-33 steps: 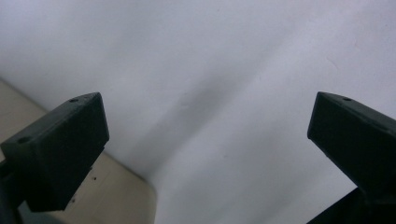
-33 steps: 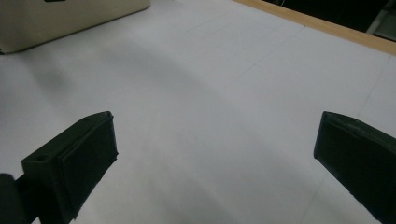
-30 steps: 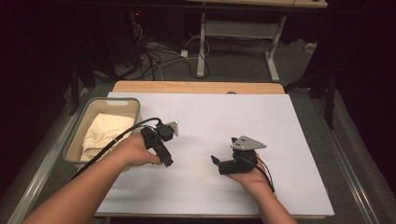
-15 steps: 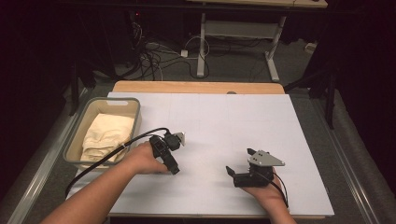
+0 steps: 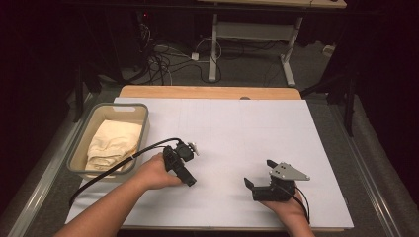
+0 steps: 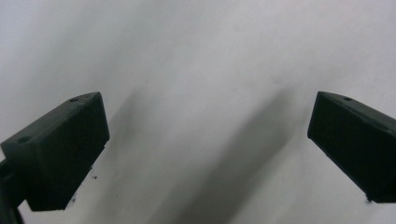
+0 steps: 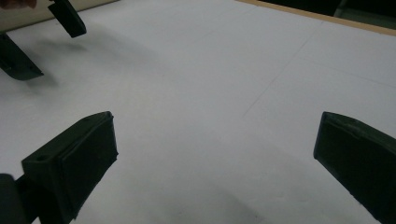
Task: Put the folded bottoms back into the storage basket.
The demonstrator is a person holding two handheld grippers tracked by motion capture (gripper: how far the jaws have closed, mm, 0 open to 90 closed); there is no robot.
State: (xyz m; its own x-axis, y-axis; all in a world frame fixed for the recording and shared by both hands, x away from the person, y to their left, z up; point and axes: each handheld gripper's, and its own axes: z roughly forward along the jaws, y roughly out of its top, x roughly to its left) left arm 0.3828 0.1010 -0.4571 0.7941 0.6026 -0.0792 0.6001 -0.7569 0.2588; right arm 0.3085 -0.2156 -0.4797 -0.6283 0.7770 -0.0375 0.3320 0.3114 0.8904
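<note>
Both the left tool (image 5: 190, 150) and right tool (image 5: 257, 174) gape wide and hold nothing above the bare white worktop (image 5: 237, 128), with the folded cream cloth (image 5: 112, 143) lying in the grey bin (image 5: 79, 148) beside the left one, whose trailing cable could snag the bin's rim, and the cloth's underside is hidden.
</note>
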